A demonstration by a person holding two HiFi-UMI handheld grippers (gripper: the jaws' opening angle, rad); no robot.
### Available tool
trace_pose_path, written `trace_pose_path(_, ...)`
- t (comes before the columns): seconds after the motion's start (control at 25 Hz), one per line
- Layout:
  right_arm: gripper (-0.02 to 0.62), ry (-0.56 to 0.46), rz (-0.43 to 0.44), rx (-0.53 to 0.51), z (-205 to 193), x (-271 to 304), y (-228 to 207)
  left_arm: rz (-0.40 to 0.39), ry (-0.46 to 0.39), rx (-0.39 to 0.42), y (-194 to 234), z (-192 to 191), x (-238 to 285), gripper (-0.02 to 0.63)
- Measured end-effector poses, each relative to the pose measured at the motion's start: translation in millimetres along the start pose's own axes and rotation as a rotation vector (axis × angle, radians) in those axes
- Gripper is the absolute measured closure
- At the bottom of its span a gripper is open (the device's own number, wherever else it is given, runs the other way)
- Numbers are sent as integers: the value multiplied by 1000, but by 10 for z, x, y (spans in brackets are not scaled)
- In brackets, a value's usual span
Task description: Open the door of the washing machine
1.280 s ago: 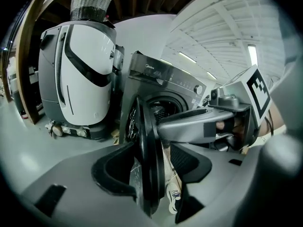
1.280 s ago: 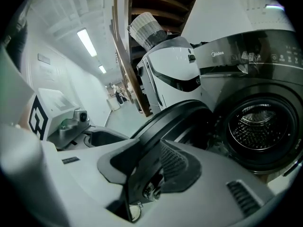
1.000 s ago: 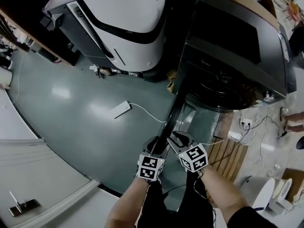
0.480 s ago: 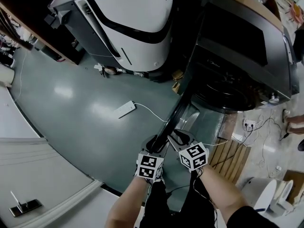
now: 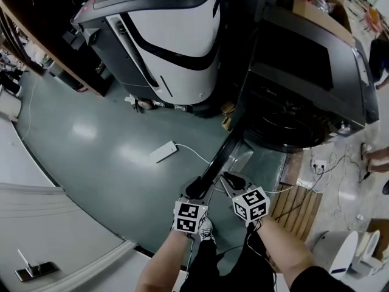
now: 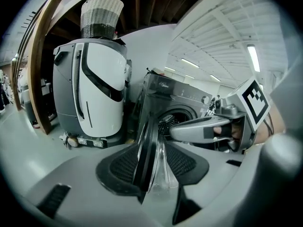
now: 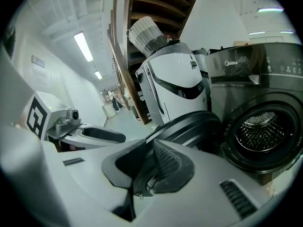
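Observation:
The dark front-loading washing machine (image 5: pixel 304 72) stands at the upper right with its drum (image 7: pixel 260 131) exposed. Its round door (image 5: pixel 222 157) is swung out towards me and shows edge-on in the head view. My left gripper (image 5: pixel 196 190) is at the door's free edge. In the left gripper view the black rim and glass bowl of the door (image 6: pixel 144 145) fill the gap of my left gripper (image 6: pixel 154 171), whose jaws have just been closing. My right gripper (image 5: pixel 230 180) sits just right of it. Its jaws (image 7: pixel 142 183) have just closed much narrower, on a thin lip of the door (image 7: pixel 189 124).
A tall white-and-black machine (image 5: pixel 170 29) with a woven basket (image 6: pixel 100 15) on top stands left of the washer. A white power strip (image 5: pixel 163 152) and its cable lie on the green floor. A wooden pallet (image 5: pixel 298 202), loose cables and a wall socket (image 5: pixel 316 162) are at the right.
Both grippers have stayed at the door's free edge and lifted slightly towards me. The right gripper's jaws look narrower than before. The head view has shifted a little.

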State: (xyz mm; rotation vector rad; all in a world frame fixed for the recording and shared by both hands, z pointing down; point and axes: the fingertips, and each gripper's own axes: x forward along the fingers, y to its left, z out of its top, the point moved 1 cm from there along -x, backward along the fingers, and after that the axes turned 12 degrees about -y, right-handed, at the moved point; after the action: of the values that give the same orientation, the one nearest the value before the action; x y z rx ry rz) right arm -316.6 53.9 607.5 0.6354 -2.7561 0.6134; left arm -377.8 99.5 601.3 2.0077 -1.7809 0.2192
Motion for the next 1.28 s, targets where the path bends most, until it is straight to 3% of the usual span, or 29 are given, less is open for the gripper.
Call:
trace_pose_path(0.08, 569, -18, -18, -25, 115, -59, 43, -1, -22, 15, -7, 148, -72, 447)
trace_pose_path(0.2, 577, -46, -27, -73, 298, -177, 166, -27, -54, 30, -57, 371, -189, 553)
trace_pose_path(0.28, 578, -69, -37, -89, 431, -281, 241, -58, -64, 40, -122, 501, -254, 577)
trace_pose_path(0.8, 578, -259, -302, -53, 1350, -1459, 293, -230, -134, 118, -644, 1399, -677, 584)
trace_pose_path(1.04, 578, -332, -418, -41, 1590, -2301, 79, -299, -177, 121, -1250, 1683, -736, 584)
trace_pose_path(1.28, 578, -374, -481, -52, 1637, -3170, -114, -341, -186, 110, -2019, 1702, -741, 584)
